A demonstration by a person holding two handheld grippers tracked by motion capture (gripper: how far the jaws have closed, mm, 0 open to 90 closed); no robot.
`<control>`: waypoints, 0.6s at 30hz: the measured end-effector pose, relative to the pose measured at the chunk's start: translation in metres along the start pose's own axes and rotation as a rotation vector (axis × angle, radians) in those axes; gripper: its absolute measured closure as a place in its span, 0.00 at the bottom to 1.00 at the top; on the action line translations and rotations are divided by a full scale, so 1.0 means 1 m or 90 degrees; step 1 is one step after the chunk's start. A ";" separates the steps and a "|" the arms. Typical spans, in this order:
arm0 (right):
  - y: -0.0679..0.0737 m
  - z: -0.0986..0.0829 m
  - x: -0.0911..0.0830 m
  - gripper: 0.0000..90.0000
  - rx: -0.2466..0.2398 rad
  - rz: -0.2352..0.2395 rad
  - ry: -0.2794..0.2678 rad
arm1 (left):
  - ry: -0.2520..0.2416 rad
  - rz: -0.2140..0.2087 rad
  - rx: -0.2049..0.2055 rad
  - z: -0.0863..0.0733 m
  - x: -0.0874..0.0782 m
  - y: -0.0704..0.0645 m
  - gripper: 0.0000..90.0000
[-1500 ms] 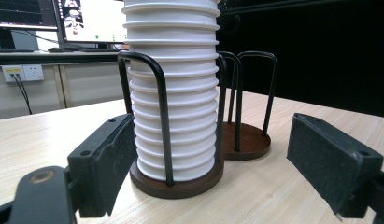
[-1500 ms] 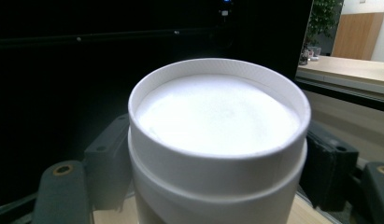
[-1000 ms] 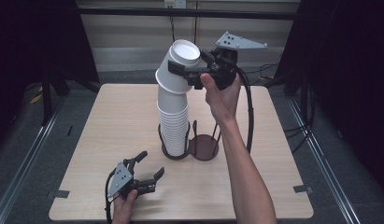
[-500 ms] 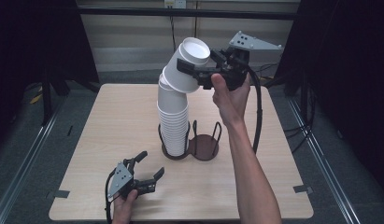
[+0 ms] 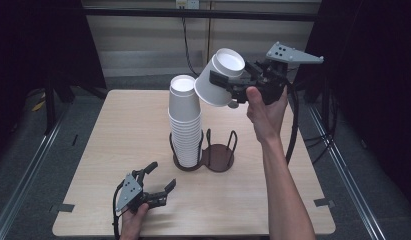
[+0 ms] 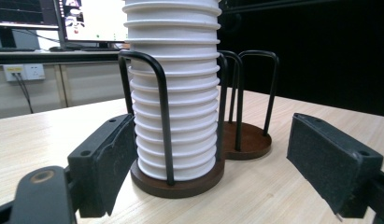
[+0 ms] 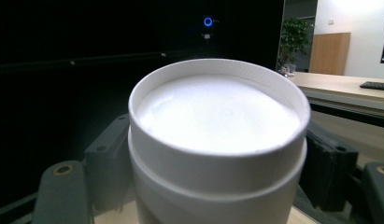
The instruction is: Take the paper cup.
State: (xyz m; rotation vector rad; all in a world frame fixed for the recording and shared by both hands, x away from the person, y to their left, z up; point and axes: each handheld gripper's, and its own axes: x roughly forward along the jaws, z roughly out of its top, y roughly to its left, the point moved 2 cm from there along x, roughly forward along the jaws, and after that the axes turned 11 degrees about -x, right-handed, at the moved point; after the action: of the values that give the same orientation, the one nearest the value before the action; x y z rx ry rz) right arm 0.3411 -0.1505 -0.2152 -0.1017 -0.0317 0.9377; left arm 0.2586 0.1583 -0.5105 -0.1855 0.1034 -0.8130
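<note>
Our right gripper (image 5: pixel 228 86) fingers clasp a white paper cup (image 5: pixel 218 77), tilted beside the white cup stack (image 5: pixel 185 122); our left gripper (image 5: pixel 155 186) fingers are spread over the wooden table (image 5: pixel 118 125).

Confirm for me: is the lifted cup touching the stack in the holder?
Apart. In the high view the lifted cup, clamped in the right gripper, hangs tilted up beside the stack.

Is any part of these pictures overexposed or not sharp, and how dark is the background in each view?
High view: the table is evenly lit, the surroundings nearly black. Right gripper view: the held cup is glaringly white inside, its detail washed out, against a dark backdrop. Left gripper view: the cup stack is fairly sharp, the near pads soft, and the monitor behind is overexposed.
</note>
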 end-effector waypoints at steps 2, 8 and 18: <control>0.000 -0.003 -0.005 0.26 0.000 0.002 0.000 | 0.001 -0.018 0.000 0.000 0.000 0.000 0.17; -0.002 -0.017 -0.016 0.26 0.007 -0.011 0.028 | 0.020 -0.027 0.011 0.001 0.002 0.001 0.17; 0.002 -0.055 -0.032 0.26 0.028 0.001 0.060 | 0.036 -0.071 0.011 0.016 0.005 -0.008 0.18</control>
State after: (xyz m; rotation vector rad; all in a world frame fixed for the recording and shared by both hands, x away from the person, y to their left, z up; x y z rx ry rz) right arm 0.3247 -0.1798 -0.2693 -0.1049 0.0763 0.9335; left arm 0.2593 0.1512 -0.4930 -0.1532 0.1408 -0.9307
